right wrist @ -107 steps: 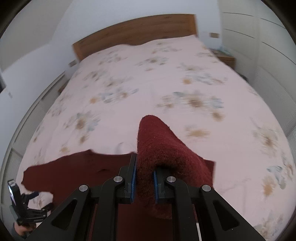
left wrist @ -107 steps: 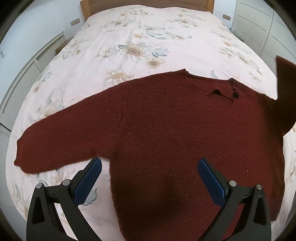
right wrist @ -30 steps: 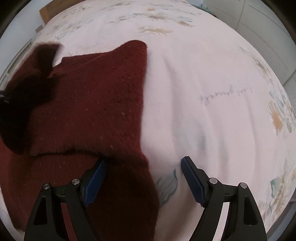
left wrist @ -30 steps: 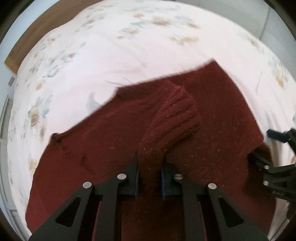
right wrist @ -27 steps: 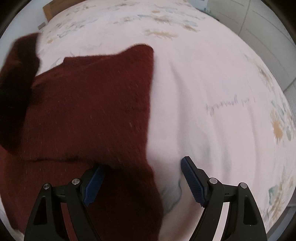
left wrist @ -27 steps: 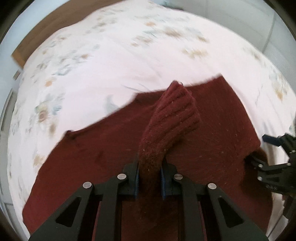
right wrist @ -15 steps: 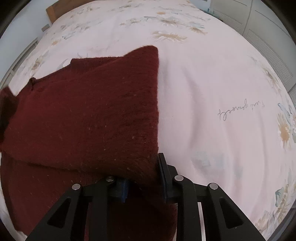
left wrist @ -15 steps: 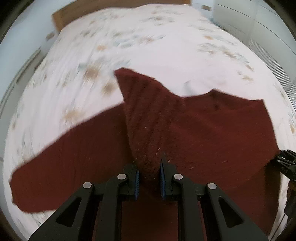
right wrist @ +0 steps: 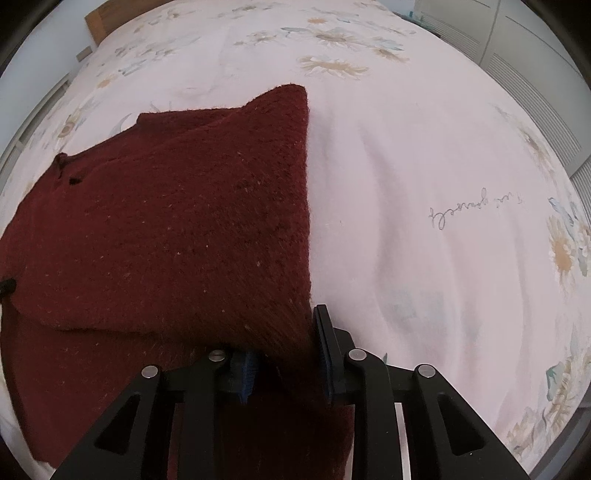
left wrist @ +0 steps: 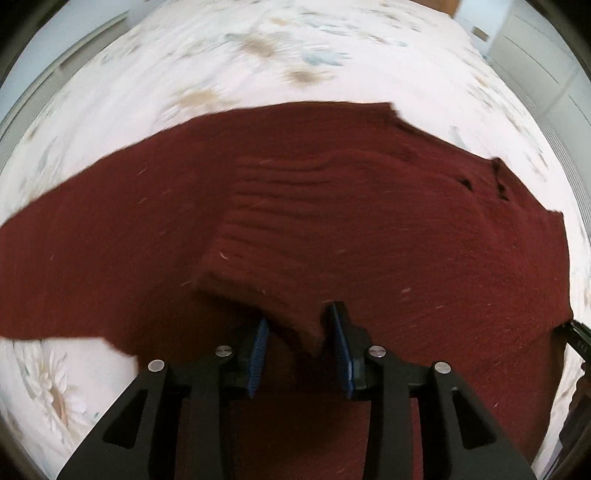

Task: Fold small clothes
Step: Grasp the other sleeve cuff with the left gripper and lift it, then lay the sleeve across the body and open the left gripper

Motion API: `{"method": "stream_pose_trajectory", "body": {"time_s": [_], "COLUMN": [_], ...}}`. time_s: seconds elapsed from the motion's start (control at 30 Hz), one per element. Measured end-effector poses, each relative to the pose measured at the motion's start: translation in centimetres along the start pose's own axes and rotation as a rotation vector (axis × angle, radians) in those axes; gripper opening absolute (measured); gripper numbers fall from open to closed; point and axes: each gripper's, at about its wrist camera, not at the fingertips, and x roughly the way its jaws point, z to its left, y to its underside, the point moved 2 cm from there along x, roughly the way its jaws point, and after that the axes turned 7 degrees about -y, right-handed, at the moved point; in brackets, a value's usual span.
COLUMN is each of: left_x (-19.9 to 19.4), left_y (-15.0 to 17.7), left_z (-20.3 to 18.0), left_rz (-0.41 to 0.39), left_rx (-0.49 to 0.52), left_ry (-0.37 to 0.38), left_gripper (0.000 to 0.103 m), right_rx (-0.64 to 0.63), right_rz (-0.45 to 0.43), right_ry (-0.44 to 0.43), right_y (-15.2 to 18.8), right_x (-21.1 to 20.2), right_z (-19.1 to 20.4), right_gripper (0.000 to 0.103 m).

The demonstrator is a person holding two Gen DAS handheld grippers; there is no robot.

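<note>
A dark red knit sweater [left wrist: 388,229] lies spread on the floral bedspread [left wrist: 221,55]. Its ribbed sleeve cuff [left wrist: 273,229] lies folded over the body. My left gripper [left wrist: 299,347] has its jaws partly apart, with a corner of the cuff between the blue pads. In the right wrist view the sweater [right wrist: 166,221] has its right side folded inward, with a straight edge. My right gripper [right wrist: 284,354] is shut on the sweater's lower right fold edge.
The pink-white floral bedspread [right wrist: 424,166] stretches to the right of the sweater. White cupboard doors [right wrist: 517,48] stand past the bed's right edge. The wooden headboard [right wrist: 98,18] is at the far end. The other gripper's tip [left wrist: 576,339] shows at the right edge.
My left gripper has laid the lifted sleeve down across the sweater's body and its jaws have parted. My right gripper stays shut on the fold edge.
</note>
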Motion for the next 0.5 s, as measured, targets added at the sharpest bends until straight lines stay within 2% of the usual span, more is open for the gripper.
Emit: {"method": "stream_pose_trajectory", "body": {"time_s": [0.03, 0.13, 0.2, 0.23, 0.27, 0.33, 0.4, 0.43, 0.5], "left_x": [-0.1, -1.4, -2.2, -2.7, -3.2, -4.4, -5.8, -6.4, -7.4], "left_y": [0.1, 0.3, 0.3, 0.2, 0.1, -0.4, -0.9, -1.2, -1.6], "left_z": [0.6, 2.2, 3.0, 3.3, 3.4, 3.3, 2.3, 1.8, 0.3], "left_rz": [0.005, 0.002, -0.023, -0.032, -0.034, -0.067, -0.111, -0.128, -0.160], "left_rx": [-0.013, -0.046, -0.040, -0.038, -0.037, -0.039, -0.023, -0.012, 0.019], "left_ry": [0.007, 0.006, -0.024, -0.023, -0.020, -0.010, 0.003, 0.009, 0.025], "left_gripper": [0.034, 0.039, 0.040, 0.050, 0.073, 0.092, 0.093, 0.102, 0.102], "right_rx": [0.002, 0.005, 0.002, -0.001, -0.006, -0.019, -0.043, -0.061, -0.107], "right_rz": [0.005, 0.025, 0.018, 0.011, 0.001, -0.021, -0.048, -0.062, -0.087], "right_ry": [0.003, -0.005, 0.012, 0.020, 0.024, 0.025, 0.026, 0.026, 0.025], "right_y": [0.0, 0.5, 0.6, 0.6, 0.5, 0.2, -0.3, -0.5, -1.1], "right_x": [-0.2, -1.2, -2.2, -2.7, -3.4, -4.8, -6.3, -6.9, -8.0], "right_z": [-0.1, -0.6, -0.9, -0.9, -1.0, -0.7, 0.2, 0.8, 2.5], "right_gripper": [0.034, 0.050, 0.071, 0.076, 0.080, 0.080, 0.083, 0.084, 0.089]}}
